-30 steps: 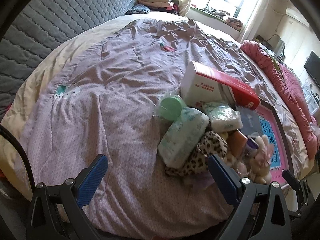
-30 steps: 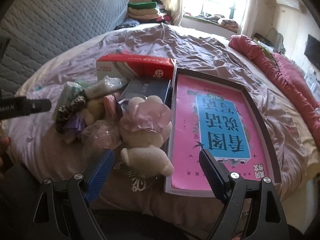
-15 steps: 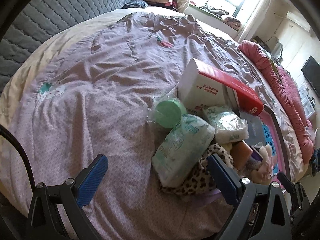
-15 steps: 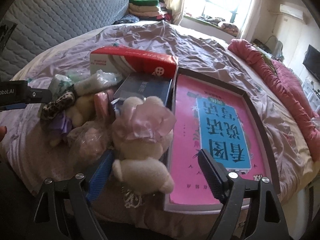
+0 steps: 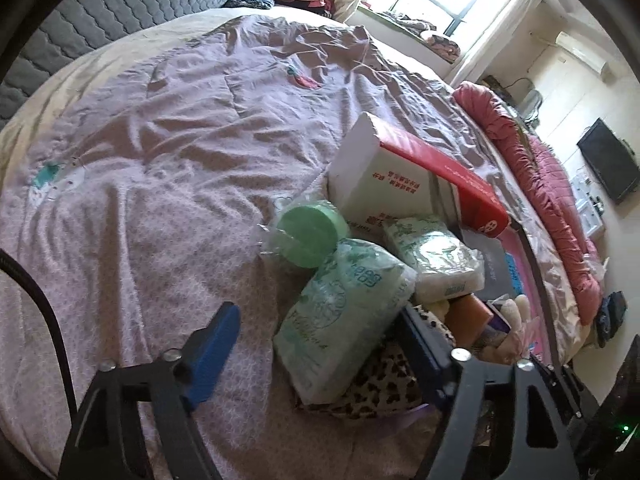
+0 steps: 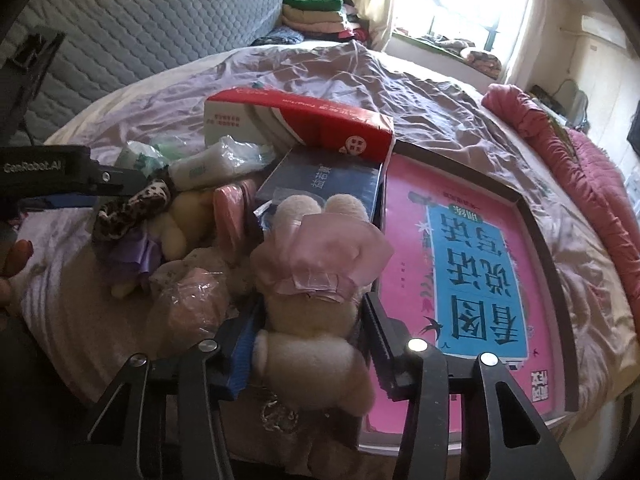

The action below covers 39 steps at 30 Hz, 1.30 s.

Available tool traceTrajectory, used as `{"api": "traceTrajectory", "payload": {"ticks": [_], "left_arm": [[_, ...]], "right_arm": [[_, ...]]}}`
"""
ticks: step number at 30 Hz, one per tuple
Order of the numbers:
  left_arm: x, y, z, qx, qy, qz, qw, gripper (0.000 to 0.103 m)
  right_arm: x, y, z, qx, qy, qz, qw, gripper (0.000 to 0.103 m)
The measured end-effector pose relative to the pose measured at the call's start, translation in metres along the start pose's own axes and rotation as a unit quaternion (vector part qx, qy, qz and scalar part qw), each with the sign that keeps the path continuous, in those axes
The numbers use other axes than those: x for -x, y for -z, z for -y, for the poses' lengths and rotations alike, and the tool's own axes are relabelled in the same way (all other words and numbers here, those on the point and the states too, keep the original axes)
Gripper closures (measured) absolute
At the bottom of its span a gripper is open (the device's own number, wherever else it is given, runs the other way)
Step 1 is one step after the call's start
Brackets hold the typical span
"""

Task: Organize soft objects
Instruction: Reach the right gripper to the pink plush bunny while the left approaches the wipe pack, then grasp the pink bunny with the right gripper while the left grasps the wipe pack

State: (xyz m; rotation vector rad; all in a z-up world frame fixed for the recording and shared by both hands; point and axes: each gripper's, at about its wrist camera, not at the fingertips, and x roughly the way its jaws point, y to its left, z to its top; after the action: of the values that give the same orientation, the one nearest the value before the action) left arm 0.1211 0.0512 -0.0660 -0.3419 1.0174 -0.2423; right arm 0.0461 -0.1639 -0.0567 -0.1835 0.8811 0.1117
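Leopard-print fabric (image 5: 384,384), green lid (image 5: 308,234), pink-dressed cream plush (image 6: 316,304), lilac bedspread (image 5: 160,168)

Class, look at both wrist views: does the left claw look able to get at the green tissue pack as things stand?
Probably yes. The left claw is closing with the tissue pack lying between its fingers, on top of the pile. Nothing covers it; only the leopard cloth lies beneath.

The right gripper (image 6: 308,344) is closing its black jaws around a cream plush rabbit in a pink dress (image 6: 312,300), with a big pink picture book in a dark tray (image 6: 472,280) at three o'clock of it.
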Motion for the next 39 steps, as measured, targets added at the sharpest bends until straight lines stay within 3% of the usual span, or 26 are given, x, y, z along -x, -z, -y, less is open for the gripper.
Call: {"api": "traceTrajectory", "payload": {"ticks": [2,4,10,20,32,39], "left_arm": [[-0.002,0.001,-0.001,0.003,0.017,-0.002,0.9999,0.036],[-0.002,0.001,-0.002,0.001,0.035,-0.002,0.9994,0.053],[0.004,0.003,0.007,-0.028,0.053,0.012,0.9982,0.069],[0.043,0.008,0.016,-0.055,0.055,0.074,0.9942,0.072],[0.074,0.022,0.045,-0.087,0.049,0.094,0.9905,0.072],[0.087,0.033,0.072,-0.106,0.049,0.093,0.9888,0.072]], "right_arm": [[0.002,0.0,0.002,-0.006,-0.002,0.006,1.0,0.054],[0.004,0.0,0.005,-0.013,-0.004,0.012,1.0,0.055],[0.016,0.001,0.011,-0.03,-0.007,0.031,0.999,0.055],[0.031,0.004,0.02,-0.059,-0.016,0.046,0.997,0.055],[0.055,0.002,0.027,-0.077,-0.022,0.07,0.994,0.055],[0.077,0.004,0.045,-0.096,-0.004,0.094,0.991,0.055]]}}
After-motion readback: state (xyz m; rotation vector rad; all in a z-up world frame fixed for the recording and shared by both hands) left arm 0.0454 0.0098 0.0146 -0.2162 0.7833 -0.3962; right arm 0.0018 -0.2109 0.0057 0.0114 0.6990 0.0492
